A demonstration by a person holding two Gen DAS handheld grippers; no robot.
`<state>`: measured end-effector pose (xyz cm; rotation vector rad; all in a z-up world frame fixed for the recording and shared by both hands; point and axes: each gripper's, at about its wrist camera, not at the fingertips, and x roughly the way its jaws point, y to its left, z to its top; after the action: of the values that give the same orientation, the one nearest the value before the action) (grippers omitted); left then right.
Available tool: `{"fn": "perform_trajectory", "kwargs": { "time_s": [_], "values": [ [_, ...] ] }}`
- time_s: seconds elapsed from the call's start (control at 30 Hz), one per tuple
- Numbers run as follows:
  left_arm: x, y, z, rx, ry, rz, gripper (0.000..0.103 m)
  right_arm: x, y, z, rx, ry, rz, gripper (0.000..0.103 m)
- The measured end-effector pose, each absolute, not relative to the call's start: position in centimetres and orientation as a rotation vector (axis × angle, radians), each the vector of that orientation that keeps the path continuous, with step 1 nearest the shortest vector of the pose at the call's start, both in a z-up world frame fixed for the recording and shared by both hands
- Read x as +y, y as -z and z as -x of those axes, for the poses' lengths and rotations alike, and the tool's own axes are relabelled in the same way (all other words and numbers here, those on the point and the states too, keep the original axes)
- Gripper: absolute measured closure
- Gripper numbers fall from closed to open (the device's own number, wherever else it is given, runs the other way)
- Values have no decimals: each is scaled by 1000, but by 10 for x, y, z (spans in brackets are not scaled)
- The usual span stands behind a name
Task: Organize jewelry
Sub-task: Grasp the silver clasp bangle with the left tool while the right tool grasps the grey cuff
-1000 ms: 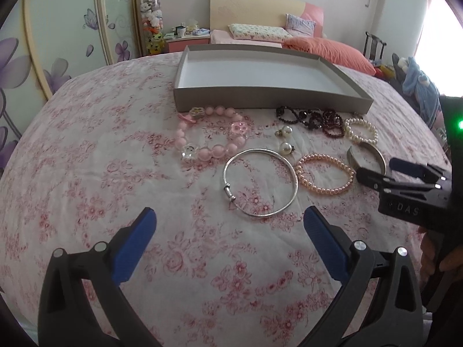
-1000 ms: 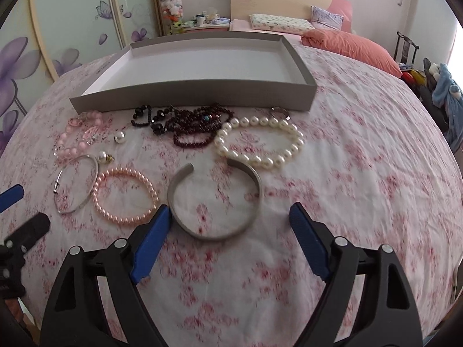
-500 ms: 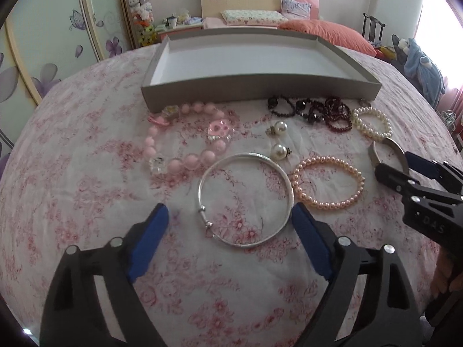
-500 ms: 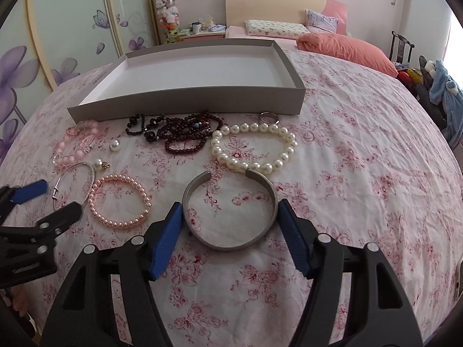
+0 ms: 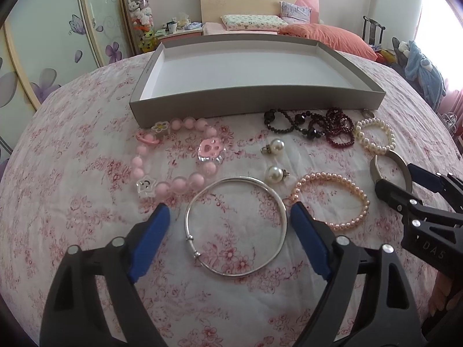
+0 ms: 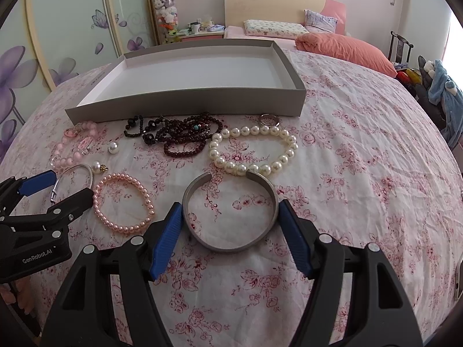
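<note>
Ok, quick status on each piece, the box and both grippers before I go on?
Grey box: open, nothing inside.
Silver bangle: flat on the bedspread, between the left gripper fingers.
Left gripper: closing, pads not yet pressing.
Grey cuff: flat, gap facing the box.
Right gripper: pads at the cuff's sides, cuff not lifted.
Pink pearl bracelet: untouched.
White pearl bracelet: untouched.
Dark bead strands: tangled heap.

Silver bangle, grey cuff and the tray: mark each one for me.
silver bangle (image 5: 285, 217): left wrist view, on its right-hand rim beside the blue pad.
grey cuff (image 6: 231, 247): right wrist view, on the near curve of the band.
tray (image 6: 185, 107): right wrist view, on its grey front wall.
</note>
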<state>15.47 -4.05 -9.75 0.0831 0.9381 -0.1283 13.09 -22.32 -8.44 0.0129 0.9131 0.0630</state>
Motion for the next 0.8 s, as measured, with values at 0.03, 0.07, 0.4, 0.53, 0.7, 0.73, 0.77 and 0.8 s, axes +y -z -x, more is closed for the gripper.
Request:
{"fn": "perform_trajectory", "kwargs": {
  "time_s": [0.03, 0.07, 0.4, 0.53, 0.7, 0.73, 0.77, 0.8],
  "values": [
    [-40, 97, -154, 936, 131, -82, 31, -223, 85, -131, 913, -63, -12, 35],
    [-40, 96, -154, 933, 133, -83, 33, -223, 85, -132, 912, -63, -12, 36],
    [-32, 97, -144, 931, 115, -81, 32, -224, 86, -127, 916, -64, -10, 36],
    [-29, 98, -143, 925, 99, -73, 28, -224, 86, -127, 915, -57, -8, 36],
    [-25, 97, -138, 914, 116, -65, 35, -225, 87, -125, 908, -59, -19, 36],
    [-23, 97, -136, 912, 118, -60, 35, -226, 86, -123, 906, -66, -33, 36],
    [-21, 97, -135, 911, 120, -55, 35, -227, 85, -121, 900, -75, -48, 36],
    [-19, 96, -133, 909, 124, -46, 35, -228, 83, -119, 891, -80, -58, 36]
  ]
}}
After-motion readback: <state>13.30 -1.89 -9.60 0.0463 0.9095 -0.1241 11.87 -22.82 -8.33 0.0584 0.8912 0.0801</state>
